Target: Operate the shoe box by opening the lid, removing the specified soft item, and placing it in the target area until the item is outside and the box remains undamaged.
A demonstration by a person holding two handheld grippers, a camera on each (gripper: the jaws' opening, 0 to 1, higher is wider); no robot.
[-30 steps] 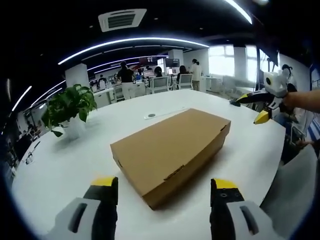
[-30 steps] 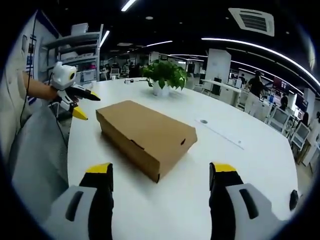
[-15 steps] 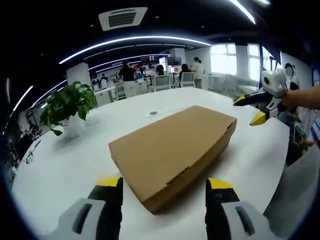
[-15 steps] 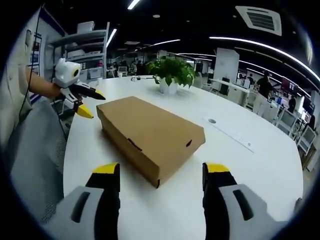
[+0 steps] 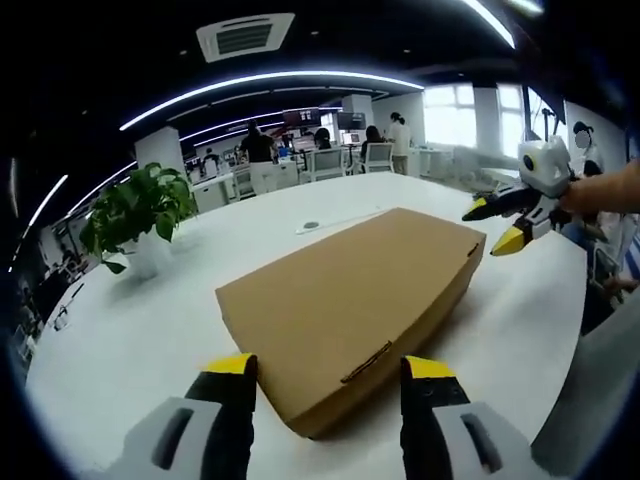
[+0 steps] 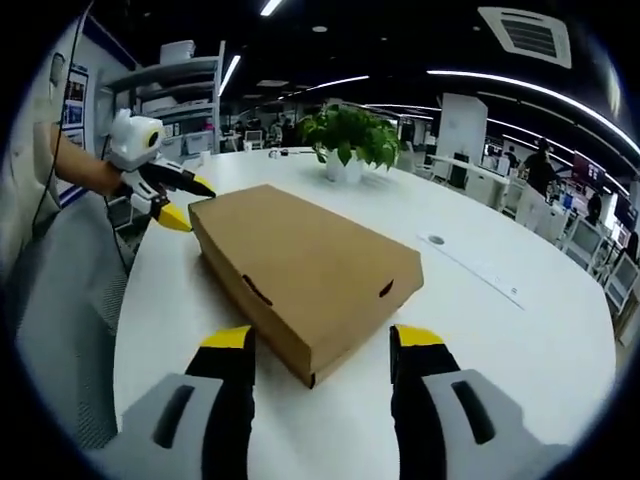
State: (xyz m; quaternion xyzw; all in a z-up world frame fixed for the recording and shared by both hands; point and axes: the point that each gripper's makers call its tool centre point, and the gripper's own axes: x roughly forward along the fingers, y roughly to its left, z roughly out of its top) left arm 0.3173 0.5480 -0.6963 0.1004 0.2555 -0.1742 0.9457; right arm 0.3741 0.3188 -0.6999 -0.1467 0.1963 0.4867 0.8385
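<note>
A closed brown cardboard shoe box (image 5: 350, 305) lies flat on a round white counter (image 5: 130, 330), its lid still down. In the left gripper view, the left hand-held gripper (image 5: 325, 372) sits low at the near short end of the box, its two yellow-tipped jaws spread wide, one to either side of the box's corner and not touching it. Beyond the far end of the box, the right hand-held gripper (image 5: 497, 225) comes in from the right, held by a person's hand (image 5: 605, 190); its yellow tips stand apart, just beside the far corner.

In the right gripper view, the right hand-held gripper (image 6: 320, 343) likewise has its jaws spread open, framing the nearest corner of the shoe box (image 6: 305, 275) without gripping it. The left hand-held gripper (image 6: 180, 203) shows at the far end of the box, near its edge. A potted green plant (image 6: 347, 142) stands on the counter (image 6: 480, 330) beyond the box. Farther off are office chairs and people (image 5: 255, 150) standing.
</note>
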